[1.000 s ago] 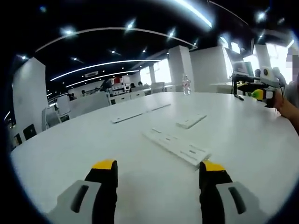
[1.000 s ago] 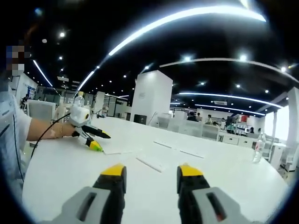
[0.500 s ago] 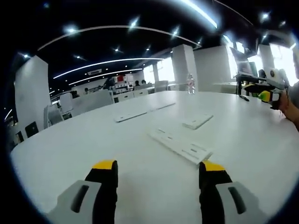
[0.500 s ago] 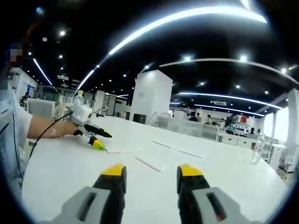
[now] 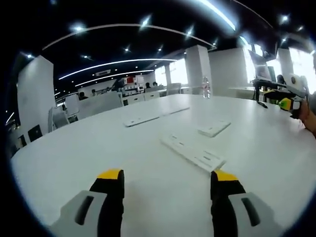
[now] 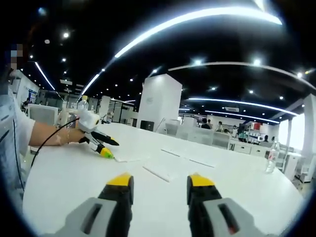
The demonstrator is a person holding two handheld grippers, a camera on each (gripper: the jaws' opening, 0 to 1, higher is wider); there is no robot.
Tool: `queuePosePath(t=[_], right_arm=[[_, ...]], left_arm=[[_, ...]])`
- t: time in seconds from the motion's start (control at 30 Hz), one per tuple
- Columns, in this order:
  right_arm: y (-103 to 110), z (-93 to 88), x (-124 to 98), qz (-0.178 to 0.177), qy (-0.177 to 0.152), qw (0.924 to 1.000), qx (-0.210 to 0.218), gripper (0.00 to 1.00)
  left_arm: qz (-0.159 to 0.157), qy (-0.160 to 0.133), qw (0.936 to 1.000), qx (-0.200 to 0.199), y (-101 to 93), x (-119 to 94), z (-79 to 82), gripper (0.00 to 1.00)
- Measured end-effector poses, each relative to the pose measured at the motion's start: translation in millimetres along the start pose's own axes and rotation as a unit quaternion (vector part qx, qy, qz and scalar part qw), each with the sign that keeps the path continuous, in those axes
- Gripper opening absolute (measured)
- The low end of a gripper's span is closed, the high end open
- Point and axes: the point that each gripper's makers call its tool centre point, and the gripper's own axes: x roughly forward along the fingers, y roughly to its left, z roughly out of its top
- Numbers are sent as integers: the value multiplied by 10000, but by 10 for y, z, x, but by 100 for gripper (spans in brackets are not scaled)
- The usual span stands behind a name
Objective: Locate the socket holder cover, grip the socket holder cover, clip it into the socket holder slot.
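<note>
**Open-plan office, round white table: cover lying just ahead of left jaws**

Spreading wide across both views: smooth matte white table [image 5: 98,148], ceiling light strips and white pillars behind. Lying flat just ahead of left gripper [image 5: 168,180], slightly right of centre: long flat white socket holder [image 5: 193,153], slotted, long axis running away to the left. Resting beyond it, well apart: short white socket holder cover [image 5: 214,129], thin rectangular plastic. Farther back: two more white strips [image 5: 157,115]. Hovering over the table with jaws wide and empty: both left gripper and right gripper [image 6: 160,181]. Judging by layout: left gripper nearer the cover, reaching forward and rightward likely.
</note>
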Motion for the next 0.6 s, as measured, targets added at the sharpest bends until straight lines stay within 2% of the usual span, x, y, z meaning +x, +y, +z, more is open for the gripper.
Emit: queuePosePath(t=[0.43,0.57,0.6], right_arm=[[0,-9,7,-12,27,10000,-23,44],[2,-11,3,-9,32,10000,-29,44],[3,-10,2,-8,30,10000,-32,44]], left_arm=[[72,31,10000,8,57,60,22,70],[105,-13,9999,-90,95,72,39,68],[105,-92,9996,-248,114,72,73,68]])
